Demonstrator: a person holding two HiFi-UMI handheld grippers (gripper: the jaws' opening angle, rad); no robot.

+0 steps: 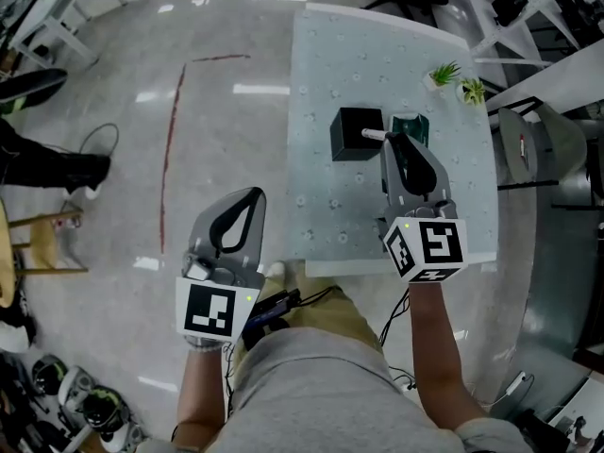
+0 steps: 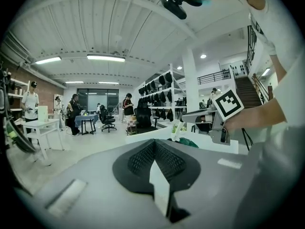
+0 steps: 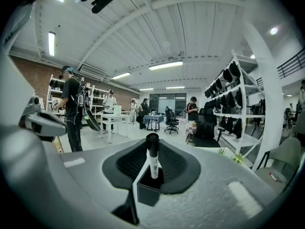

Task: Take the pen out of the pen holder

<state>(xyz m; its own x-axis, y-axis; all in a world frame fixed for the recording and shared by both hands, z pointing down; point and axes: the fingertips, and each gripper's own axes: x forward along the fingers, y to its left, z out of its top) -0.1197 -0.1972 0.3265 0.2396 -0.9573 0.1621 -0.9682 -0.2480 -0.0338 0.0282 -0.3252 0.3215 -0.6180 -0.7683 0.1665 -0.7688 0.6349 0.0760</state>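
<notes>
While the left gripper's (image 1: pixel 253 196) fingers were pressed together empty, the pen (image 3: pixel 152 157) was clamped by the right gripper's (image 1: pixel 388 141) fingers at the pen holder's (image 1: pixel 354 136) mouth.

On my feed the left tool (image 1: pixel 253 196) and the right tool (image 1: pixel 389 142) are twins, each with long looped fingers that are grey outside and black within. Their own cameras show me the inner faces: black ribbed pads (image 2: pixel 138 159) set in a smooth grey housing (image 3: pixel 228 204) with small pale rectangular labels. Each tool carries a white block printed with black square markers, the left cube (image 1: pixel 209 311) and the right cube (image 1: pixel 427 245). The person wears a grey T-shirt (image 1: pixel 326 394), khaki shorts (image 1: pixel 326 314) and what looks like a pale glove (image 1: pixel 203 341) on the left hand. Thin black cables (image 1: pixel 389 327) trail near the waist. The head camera (image 2: pixel 174 6) is black.
</notes>
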